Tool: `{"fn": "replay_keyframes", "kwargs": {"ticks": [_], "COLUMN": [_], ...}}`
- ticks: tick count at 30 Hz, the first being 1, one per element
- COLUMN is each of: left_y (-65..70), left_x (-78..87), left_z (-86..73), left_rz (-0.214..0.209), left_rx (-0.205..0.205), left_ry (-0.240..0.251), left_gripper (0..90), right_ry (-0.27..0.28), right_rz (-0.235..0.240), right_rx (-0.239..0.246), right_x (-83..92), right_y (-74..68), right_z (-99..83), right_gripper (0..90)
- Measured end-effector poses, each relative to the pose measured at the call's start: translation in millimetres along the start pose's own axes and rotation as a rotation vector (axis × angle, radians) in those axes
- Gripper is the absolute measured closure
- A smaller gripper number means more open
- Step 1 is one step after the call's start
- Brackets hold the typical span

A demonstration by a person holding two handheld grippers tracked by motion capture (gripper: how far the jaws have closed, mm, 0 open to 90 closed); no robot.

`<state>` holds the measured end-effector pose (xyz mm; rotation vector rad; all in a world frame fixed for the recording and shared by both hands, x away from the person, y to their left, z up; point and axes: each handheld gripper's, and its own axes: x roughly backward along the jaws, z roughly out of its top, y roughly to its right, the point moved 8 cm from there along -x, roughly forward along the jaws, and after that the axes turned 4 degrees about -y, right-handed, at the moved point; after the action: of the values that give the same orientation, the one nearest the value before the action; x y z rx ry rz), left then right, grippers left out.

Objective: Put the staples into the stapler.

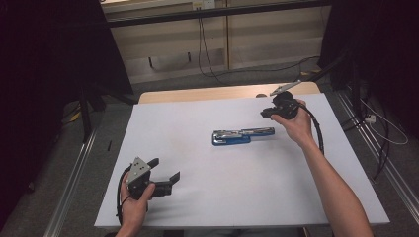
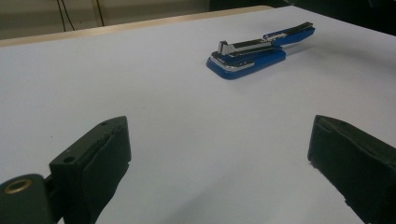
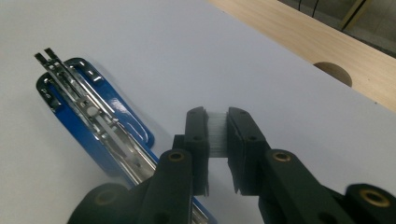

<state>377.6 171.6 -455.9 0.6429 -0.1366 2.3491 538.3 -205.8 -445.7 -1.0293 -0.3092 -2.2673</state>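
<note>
Nearest, the left hand-held gripper (image 1: 165, 170) rests on the white bench (image 1: 197, 207), jaws spread and empty. Mid-bench lies the blue stapler (image 1: 242, 136), swung open flat: stiff metal, fairly heavy, chrome rail likely slippery; the blue base is probably the best hold. Beyond it, the right hand-held gripper (image 3: 218, 135) pinches a small strip of staples (image 3: 217, 133).

Blue stapler (image 1: 242, 135) lying flat near the middle of the white table (image 1: 197, 197), swung wide open: the blue base (image 2: 247, 63) sits on the surface and the chrome magazine arm (image 3: 93, 116) stretches out lengthwise from it. In the right gripper view a small strip of staples (image 3: 217, 133) is pinched upright, just beside the stapler's hinge end, clear of the table.
</note>
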Motion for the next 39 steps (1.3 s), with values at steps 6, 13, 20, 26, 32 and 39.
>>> {"fn": "replay_keyframes", "kwargs": {"ticks": [6, 13, 20, 26, 32, 39], "left_y": [-0.4, -0.5, -0.6, -0.6, 0.1, 0.4], "left_x": [0.5, 0.2, 0.1, 0.2, -0.3, -0.4], "left_z": [-0.2, 0.0, -0.2, -0.3, -0.6, -0.4], "left_rz": [0.000, 0.004, 0.008, 0.007, -0.002, -0.001], "left_rx": [0.004, 0.004, 0.003, 0.003, -0.003, -0.005], "left_ry": [-0.002, 0.000, 0.000, 0.000, -0.004, -0.003], "left_gripper": [5.6, 4.9, 4.9, 4.9, 5.7, 5.7], "right_ry": [0.013, 0.046, 0.065, 0.072, 0.079, 0.084], "right_rz": [0.018, 0.038, 0.067, 0.094, 0.122, 0.139], "right_rx": [0.020, 0.041, 0.074, 0.095, 0.118, 0.138], "right_x": [0.3, 5.2, 7.7, 6.5, 7.1, 8.5], "right_y": [-8.7, -18.1, -30.7, -41.4, -48.8, -56.3], "right_z": [4.3, 11.2, 16.3, 20.2, 22.2, 25.3], "right_gripper": [79.0, 79.0, 79.0, 79.0, 79.0, 79.0]}}
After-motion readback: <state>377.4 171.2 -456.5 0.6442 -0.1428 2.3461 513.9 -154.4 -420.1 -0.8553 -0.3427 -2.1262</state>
